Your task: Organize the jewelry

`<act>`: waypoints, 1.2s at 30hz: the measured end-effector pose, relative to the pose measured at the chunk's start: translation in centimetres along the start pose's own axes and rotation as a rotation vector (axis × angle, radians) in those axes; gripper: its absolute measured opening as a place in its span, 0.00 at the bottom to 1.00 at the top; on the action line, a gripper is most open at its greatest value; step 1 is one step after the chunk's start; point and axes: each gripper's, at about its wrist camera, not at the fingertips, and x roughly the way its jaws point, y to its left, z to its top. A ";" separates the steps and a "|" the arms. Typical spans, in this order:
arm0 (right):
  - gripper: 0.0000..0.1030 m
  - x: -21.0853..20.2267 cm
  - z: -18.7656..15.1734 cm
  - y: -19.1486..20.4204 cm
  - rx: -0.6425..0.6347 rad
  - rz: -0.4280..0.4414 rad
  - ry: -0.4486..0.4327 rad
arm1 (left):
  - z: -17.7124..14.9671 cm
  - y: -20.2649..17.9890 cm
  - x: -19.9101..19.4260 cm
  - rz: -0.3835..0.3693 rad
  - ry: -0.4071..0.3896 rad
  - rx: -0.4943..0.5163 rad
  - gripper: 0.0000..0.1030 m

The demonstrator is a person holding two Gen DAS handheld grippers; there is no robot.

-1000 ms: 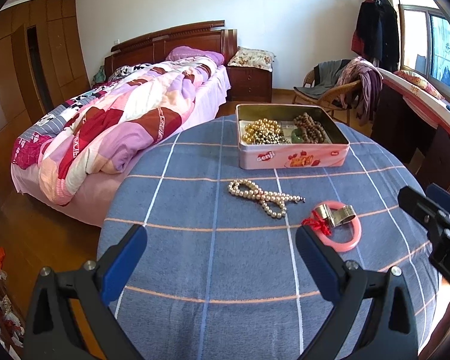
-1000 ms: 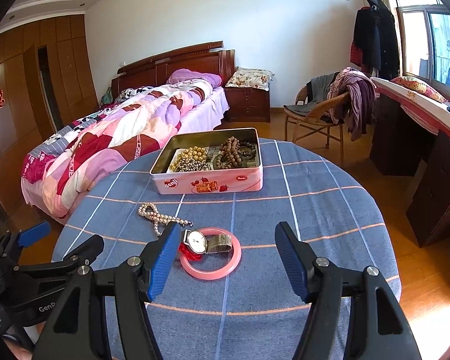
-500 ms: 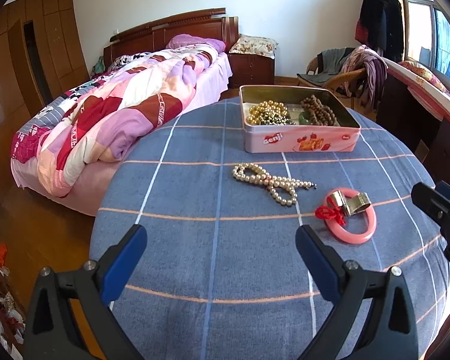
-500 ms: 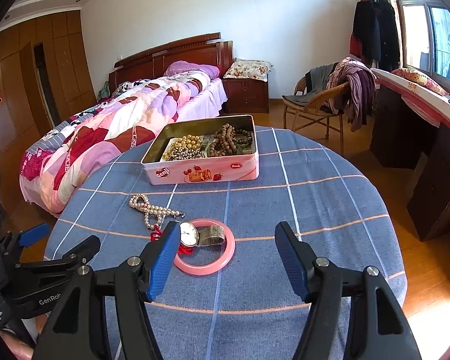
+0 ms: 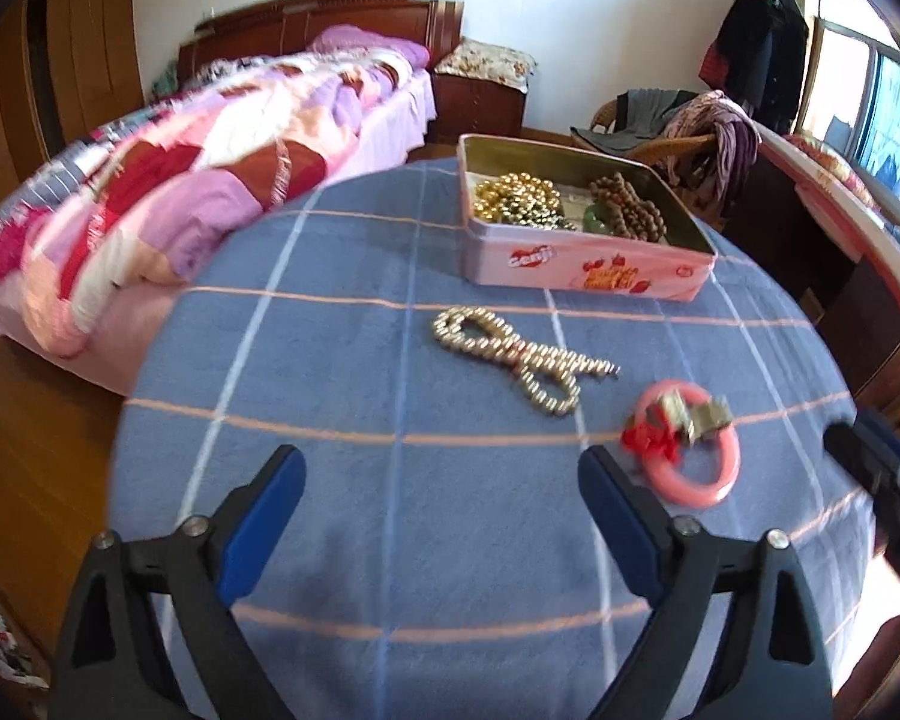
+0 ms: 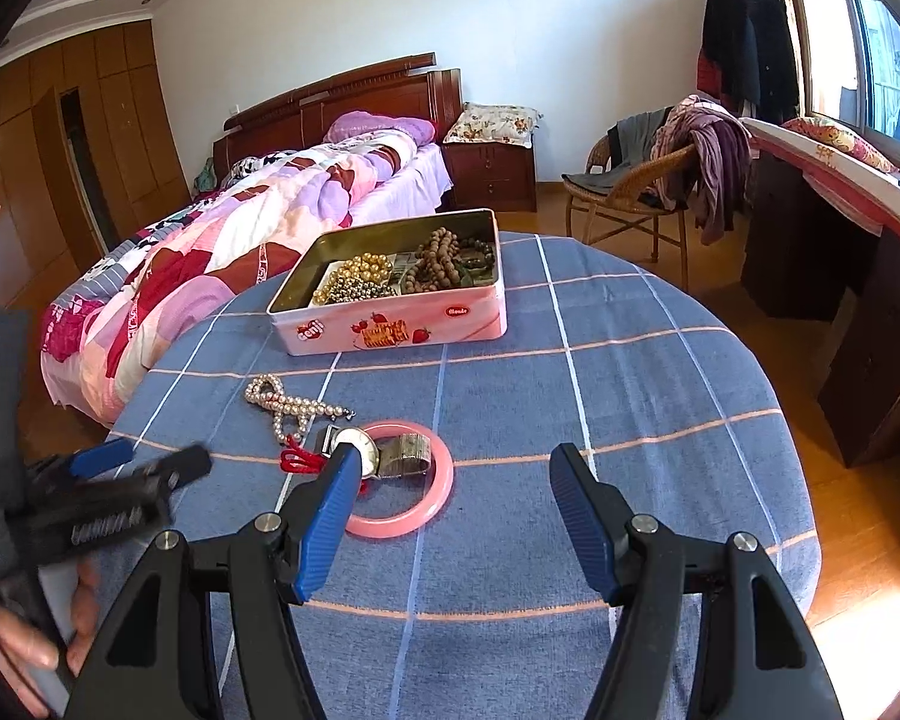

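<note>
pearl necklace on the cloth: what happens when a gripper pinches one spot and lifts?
The pearl necklace will probably go limp: it lies in loose crossed loops, so the rest should dangle. The round, glossy beads may slip between the pads. It touches the red cord beside the watch, so it might snag.

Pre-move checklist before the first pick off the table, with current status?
1. Right gripper open and empty: ok.
2. Left gripper open and empty: ok.
3. Tin lid off, room inside beside the beads: ok.
4. Pearl necklace lies free on the tablecloth, apart from the tin: ok.
5. Watch rests across the pink bangle, red cord beside them; whether the cord is tied to either: cannot tell.
6. Left wrist view sharp enough for aiming: not ok, blurred.
</note>
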 end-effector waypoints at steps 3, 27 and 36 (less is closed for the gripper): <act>0.64 0.2 -0.2 -0.3 0.004 -0.001 0.005 | 1.7 -0.7 1.7 -0.038 0.016 -0.038 0.85; 0.63 3.5 -0.2 0.0 0.035 0.173 0.111 | 1.2 -0.8 1.0 -0.206 0.014 0.010 0.07; 0.45 5.1 -0.1 1.3 0.020 0.192 0.162 | 0.5 -0.3 -0.5 -0.177 -0.001 0.083 0.07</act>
